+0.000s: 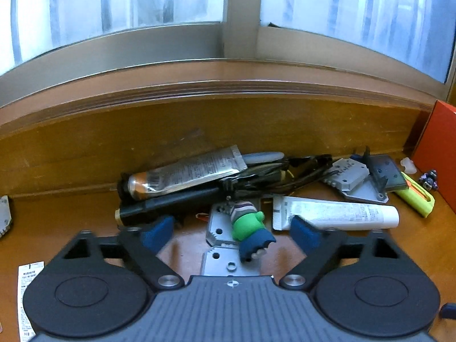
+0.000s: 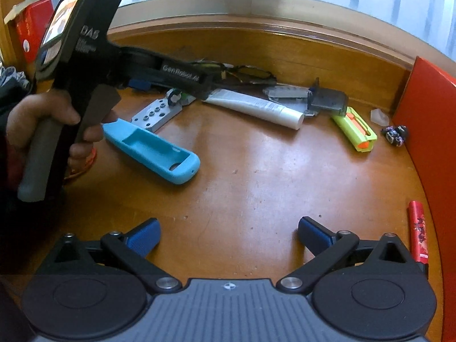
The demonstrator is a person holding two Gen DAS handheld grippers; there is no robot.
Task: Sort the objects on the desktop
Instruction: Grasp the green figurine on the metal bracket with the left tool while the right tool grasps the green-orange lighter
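Note:
In the left wrist view, a small toy figure (image 1: 248,225) with a green body, striped cap and dark blue base lies on a grey metal plate (image 1: 219,259). My left gripper (image 1: 232,228) is open around it, with a gap between each blue pad and the toy. Behind lie a black cylinder (image 1: 171,203), a silver tube (image 1: 185,173) and a white tube (image 1: 336,213). In the right wrist view, my right gripper (image 2: 229,236) stands open over bare wood, nothing between its fingers. A hand (image 2: 42,122) holds the left gripper's handle at the left.
A blue silicone case (image 2: 151,148) lies left of centre. A yellow-green utility knife (image 2: 353,131), a small dark figure (image 2: 394,134) and a red box (image 2: 427,131) are at the right. A red stick (image 2: 417,230) lies near the right edge. A wooden ledge backs the table.

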